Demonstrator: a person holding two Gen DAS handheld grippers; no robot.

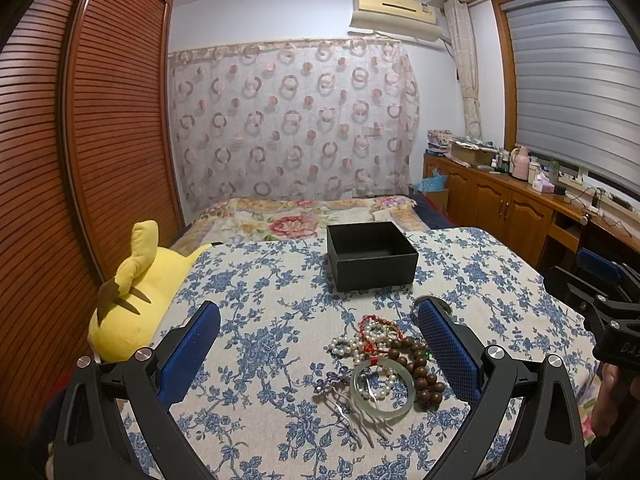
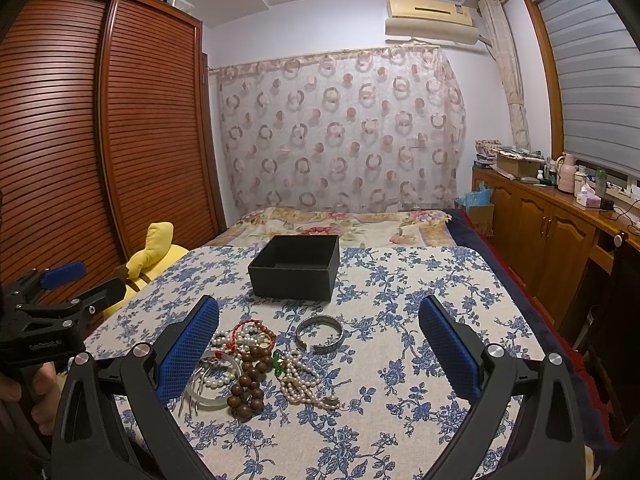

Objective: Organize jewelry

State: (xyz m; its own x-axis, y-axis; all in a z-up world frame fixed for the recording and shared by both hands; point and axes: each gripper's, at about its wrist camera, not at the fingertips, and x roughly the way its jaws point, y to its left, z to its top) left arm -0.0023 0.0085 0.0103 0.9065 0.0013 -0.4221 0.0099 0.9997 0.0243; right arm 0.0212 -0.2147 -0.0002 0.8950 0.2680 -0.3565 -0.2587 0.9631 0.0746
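Black box apparently empty — both grippers spread.

A tangled heap of jewelry lies on the floral cloth: pearl strands, wooden beads, a jade bangle. Behind it stands an open black box.

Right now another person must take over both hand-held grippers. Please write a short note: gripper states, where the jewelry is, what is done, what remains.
Left hand-held gripper: open, holding nothing, above the jewelry pile.
Right hand-held gripper: open, holding nothing, same area.
Jewelry: all in one heap on the floral cloth: jade bangle, wooden beads, pearl strand, silver cuff, hairpin.
Black box: open behind the pile; nothing visible inside.
Done: nothing yet.
Left: move each piece into the box.
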